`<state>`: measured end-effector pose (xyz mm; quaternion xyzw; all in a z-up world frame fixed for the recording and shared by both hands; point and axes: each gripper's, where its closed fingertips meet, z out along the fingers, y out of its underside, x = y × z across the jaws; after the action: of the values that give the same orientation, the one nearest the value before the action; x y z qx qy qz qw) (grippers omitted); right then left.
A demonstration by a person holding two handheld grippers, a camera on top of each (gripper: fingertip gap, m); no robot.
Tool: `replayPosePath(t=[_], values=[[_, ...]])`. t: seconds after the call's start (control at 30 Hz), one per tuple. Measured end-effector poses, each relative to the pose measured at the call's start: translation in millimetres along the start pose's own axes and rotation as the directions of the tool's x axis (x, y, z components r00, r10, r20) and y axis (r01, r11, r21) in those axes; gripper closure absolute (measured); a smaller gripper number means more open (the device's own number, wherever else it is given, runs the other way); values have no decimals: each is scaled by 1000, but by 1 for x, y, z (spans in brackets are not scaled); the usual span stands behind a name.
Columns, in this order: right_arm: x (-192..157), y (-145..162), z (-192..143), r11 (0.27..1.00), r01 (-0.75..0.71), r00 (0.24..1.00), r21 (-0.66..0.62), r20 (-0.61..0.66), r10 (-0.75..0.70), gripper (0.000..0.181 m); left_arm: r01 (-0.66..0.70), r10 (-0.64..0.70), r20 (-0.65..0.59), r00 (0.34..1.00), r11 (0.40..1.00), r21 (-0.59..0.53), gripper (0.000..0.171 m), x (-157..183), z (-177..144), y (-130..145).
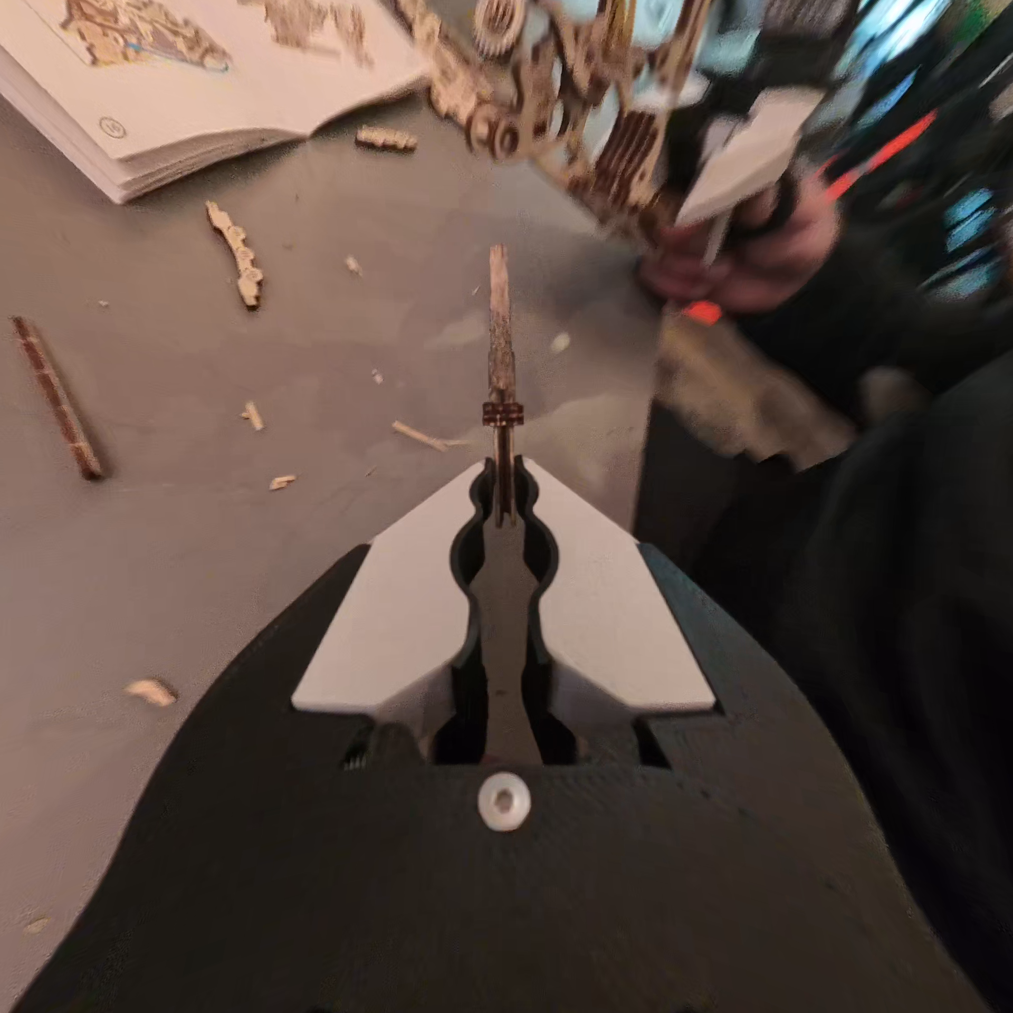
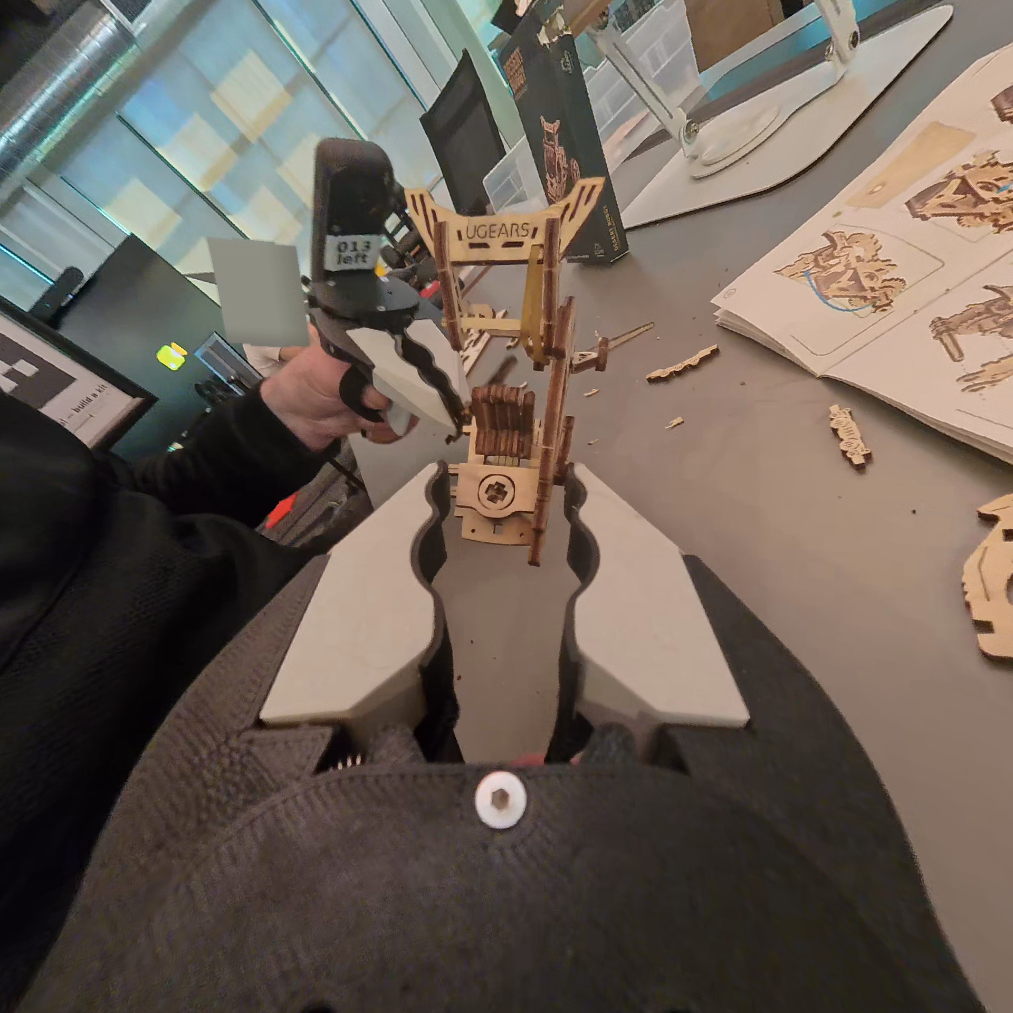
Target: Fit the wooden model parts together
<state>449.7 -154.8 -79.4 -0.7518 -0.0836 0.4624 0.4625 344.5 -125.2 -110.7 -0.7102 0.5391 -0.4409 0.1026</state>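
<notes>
Left gripper (image 1: 503,471) is clenched on a thin wooden part (image 1: 501,351) — a flat strip seen edge-on with a small cross-collar, sticking straight out past the tips. Right gripper (image 2: 501,488) is clamped on the base of the half-built wooden model (image 2: 510,383), held up off the worktop (image 2: 767,548); in the right wrist view the left gripper sits just beside the model's ribbed block, tips close to it or touching, can't tell which.

Risks, as I judge them:
- Strip is pinched only at its tail end, so any off-axis push into a slot could pivot or snap it.
- Model is held by one low plate — the tall frame with the rubber band (image 2: 534,307) has leverage, and insertion force could twist it in the jaws or pop a joint.
- Left wrist view is motion-blurred around the model, so alignment is hard to judge.

Loose pieces lie on the worktop: a curved strip (image 1: 237,255), a dark ribbed bar (image 1: 57,397), offcuts. Instruction booklet (image 2: 904,307) lies open at the far right edge.

Containers: a dark kit box (image 2: 564,137) stands at the far edge, contents not visible; a clear bin (image 2: 510,181) beside it, contents unclear.
</notes>
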Motion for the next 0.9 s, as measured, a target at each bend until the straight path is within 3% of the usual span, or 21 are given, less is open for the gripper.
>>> replayPosePath(t=[0.07, 0.13, 0.2, 0.27, 0.3, 0.33, 0.47, 0.5, 0.6, 0.73, 0.8, 0.9], values=[[2, 0, -4, 999, 29, 999, -14, -24, -29, 142, -179, 182, 24, 983, 980, -92, 167, 1, 2, 1], [4, 1, -10, 998, 52, 998, -28, -40, -54, 142, -376, 392, 31, 919, 899, -227, 167, -5, 5, 4], [5, 3, -14, 998, 58, 997, -39, -51, -60, 142, -539, 576, -14, 818, 757, -368, 167, -13, 13, 9], [7, 4, -19, 998, 45, 998, -35, -52, -47, 142, -649, 722, -68, 688, 571, -503, 167, -27, 20, 13], [7, 5, -21, 999, 35, 998, -31, -52, -37, 142, -685, 777, -95, 622, 481, -548, 167, -33, 23, 13], [8, 5, -23, 999, 26, 998, -24, -54, -27, 142, -716, 808, -117, 577, 432, -548, 167, -34, 27, 9], [9, 7, -32, 1000, 18, 998, -14, -62, -19, 142, -762, 877, -148, 456, 300, -574, 156, -47, 35, 5], [10, 7, -34, 1000, 19, 998, -14, -66, -20, 142, -749, 864, -119, 489, 346, -565, 149, -45, 33, 2], [11, 6, -39, 1000, 9, 998, 2, -65, -9, 142, -667, 777, 42, 628, 564, -487, 142, -32, 24, -12], [12, 4, -41, 1000, -7, 998, 23, -55, 8, 142, -406, 483, 243, 841, 861, -306, 138, -10, 33, -20], [12, 3, -41, 1000, -8, 999, 27, -53, 9, 142, -251, 313, 295, 903, 941, -229, 133, -6, 45, -18], [12, 2, -41, 999, -6, 999, 32, -50, 8, 142, -80, 132, 334, 933, 983, -165, 118, -12, 61, -7]])
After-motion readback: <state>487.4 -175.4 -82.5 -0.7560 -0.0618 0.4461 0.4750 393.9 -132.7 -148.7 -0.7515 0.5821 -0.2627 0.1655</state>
